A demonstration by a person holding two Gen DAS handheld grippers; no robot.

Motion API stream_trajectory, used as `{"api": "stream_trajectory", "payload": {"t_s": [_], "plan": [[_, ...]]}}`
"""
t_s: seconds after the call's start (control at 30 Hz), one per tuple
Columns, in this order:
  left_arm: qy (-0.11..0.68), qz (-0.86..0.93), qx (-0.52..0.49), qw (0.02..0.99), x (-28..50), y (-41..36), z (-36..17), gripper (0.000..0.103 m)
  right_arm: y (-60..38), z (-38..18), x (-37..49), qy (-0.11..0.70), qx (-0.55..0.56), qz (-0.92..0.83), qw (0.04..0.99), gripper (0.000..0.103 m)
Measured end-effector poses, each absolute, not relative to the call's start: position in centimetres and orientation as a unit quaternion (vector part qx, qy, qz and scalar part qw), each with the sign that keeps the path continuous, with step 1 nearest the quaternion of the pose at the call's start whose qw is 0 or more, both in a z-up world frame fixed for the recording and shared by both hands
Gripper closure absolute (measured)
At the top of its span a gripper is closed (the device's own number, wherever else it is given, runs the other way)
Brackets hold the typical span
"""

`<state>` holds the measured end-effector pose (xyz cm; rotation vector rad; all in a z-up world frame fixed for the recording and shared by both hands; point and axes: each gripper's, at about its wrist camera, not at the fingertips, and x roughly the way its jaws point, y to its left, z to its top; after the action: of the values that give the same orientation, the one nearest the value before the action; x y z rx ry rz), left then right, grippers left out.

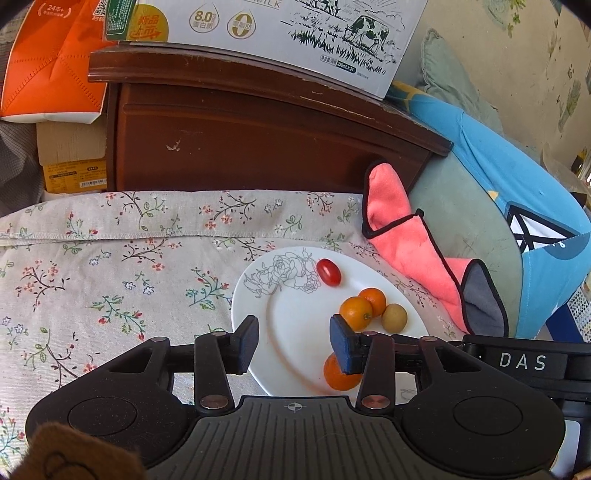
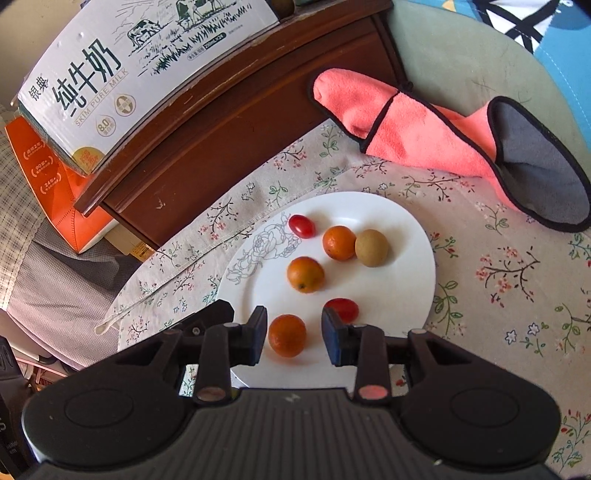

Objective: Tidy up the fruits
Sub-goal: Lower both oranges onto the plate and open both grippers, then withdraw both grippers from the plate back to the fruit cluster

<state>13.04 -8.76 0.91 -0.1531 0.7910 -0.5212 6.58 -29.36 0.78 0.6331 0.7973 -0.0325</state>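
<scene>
A white plate (image 2: 402, 280) with a rose drawing lies on the floral cloth and holds small fruits: three oranges (image 2: 306, 274), two red cherry tomatoes (image 2: 301, 226) and one yellow-green fruit (image 2: 371, 247). My right gripper (image 2: 293, 334) is open just above the plate, its jaws either side of the nearest orange (image 2: 287, 335), not touching it. My left gripper (image 1: 294, 341) is open and empty over the plate's near left part (image 1: 291, 332); an orange (image 1: 338, 374) shows partly behind its right finger.
A pink and grey cloth (image 2: 443, 136) lies behind the plate to the right. A dark wooden cabinet (image 1: 258, 147) with a milk carton box (image 1: 280, 33) on top stands behind the table. An orange box (image 1: 48, 62) is at the far left.
</scene>
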Motion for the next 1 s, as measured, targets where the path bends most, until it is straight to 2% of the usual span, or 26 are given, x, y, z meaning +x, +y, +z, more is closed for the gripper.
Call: {"api": "stream_trajectory", "payload": {"t_s": [0.2, 0.57, 0.67, 1.0], "plan": [[0.382, -0.241, -0.082, 0.889, 12.7, -7.9, 2.2, 0.046, -29.3, 1.6, 6.2, 0.368, 0.29, -0.013, 0.883, 0.069], [0.379, -0.23, -0.084, 0.892, 11.3, -5.4, 3.9, 0.045, -29.0, 2.5, 5.7, 0.366, 0.271, 0.002, 0.89, 0.069], [0.375, -0.224, -0.087, 0.895, 10.8, -4.5, 4.4, 0.04, -28.7, 2.7, 5.4, 0.365, 0.26, 0.009, 0.894, 0.069], [0.384, -0.207, -0.081, 0.896, 9.0, -2.3, 3.5, 0.038, -27.5, 2.9, 3.9, 0.371, 0.233, 0.031, 0.898, 0.069]]}}
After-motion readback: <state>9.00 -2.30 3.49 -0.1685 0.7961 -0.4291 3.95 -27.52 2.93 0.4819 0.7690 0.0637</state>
